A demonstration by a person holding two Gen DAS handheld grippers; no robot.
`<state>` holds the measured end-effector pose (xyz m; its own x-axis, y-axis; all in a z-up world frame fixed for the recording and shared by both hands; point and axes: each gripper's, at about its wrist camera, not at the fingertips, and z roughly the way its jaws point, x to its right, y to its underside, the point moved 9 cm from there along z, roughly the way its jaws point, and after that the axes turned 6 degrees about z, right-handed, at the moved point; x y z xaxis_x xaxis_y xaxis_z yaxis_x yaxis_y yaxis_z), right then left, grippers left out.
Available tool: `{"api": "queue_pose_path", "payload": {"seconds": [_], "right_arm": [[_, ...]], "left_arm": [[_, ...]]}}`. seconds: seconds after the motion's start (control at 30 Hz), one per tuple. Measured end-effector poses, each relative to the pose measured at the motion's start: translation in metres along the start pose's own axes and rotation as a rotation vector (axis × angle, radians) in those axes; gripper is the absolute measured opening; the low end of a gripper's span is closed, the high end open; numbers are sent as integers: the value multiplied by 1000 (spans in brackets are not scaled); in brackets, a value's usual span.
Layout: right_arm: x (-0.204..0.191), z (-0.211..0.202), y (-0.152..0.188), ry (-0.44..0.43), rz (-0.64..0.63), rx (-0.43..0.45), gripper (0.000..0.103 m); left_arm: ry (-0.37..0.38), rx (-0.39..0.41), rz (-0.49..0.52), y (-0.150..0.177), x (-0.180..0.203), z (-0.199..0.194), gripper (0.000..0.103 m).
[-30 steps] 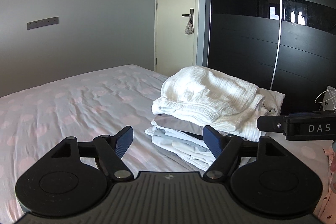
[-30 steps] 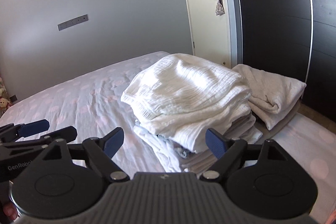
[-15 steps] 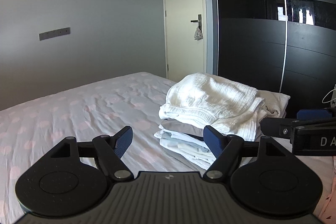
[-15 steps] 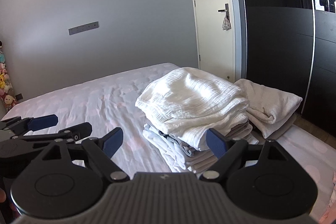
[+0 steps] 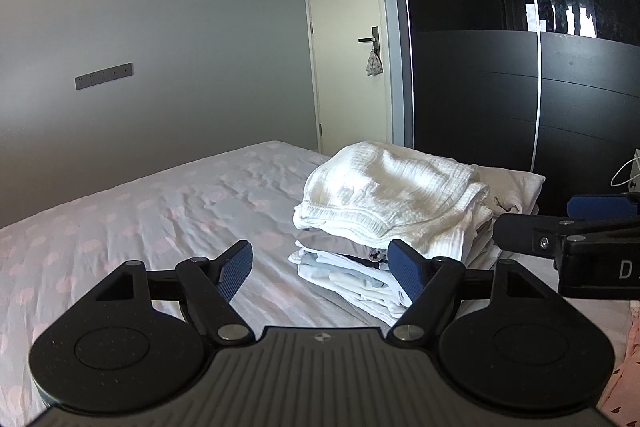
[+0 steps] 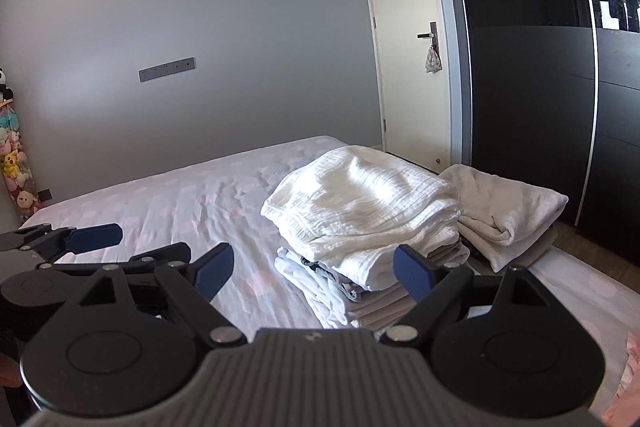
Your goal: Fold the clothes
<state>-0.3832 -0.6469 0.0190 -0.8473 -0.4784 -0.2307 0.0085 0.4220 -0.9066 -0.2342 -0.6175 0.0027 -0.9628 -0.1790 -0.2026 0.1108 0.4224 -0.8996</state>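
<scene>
A stack of folded clothes rests on the bed, topped by a white crinkled garment. A folded beige towel lies just behind it on the right. My left gripper hangs open in front of the stack, with nothing between its blue pads. My right gripper is also open and empty, a little short of the stack. Each gripper shows at the edge of the other's view. A pink patterned garment peeks in at the lower right corner.
The bed sheet is pale with pink dots. A black wardrobe stands to the right of the bed, and a cream door with a small pouch on its handle is behind. Plush toys hang at the far left wall.
Both grippers have drawn back and risen from the stack, which now looks smaller and farther. Both stayed open and empty. The stack has not moved.
</scene>
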Motion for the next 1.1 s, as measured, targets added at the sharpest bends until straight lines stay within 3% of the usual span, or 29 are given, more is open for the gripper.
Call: {"api": "queue_pose_path", "payload": {"seconds": [1.1], "right_arm": [[0,-3,4,21,-27,23,90]], "left_arm": [[36,-60,-73,5,6,4,74]]}}
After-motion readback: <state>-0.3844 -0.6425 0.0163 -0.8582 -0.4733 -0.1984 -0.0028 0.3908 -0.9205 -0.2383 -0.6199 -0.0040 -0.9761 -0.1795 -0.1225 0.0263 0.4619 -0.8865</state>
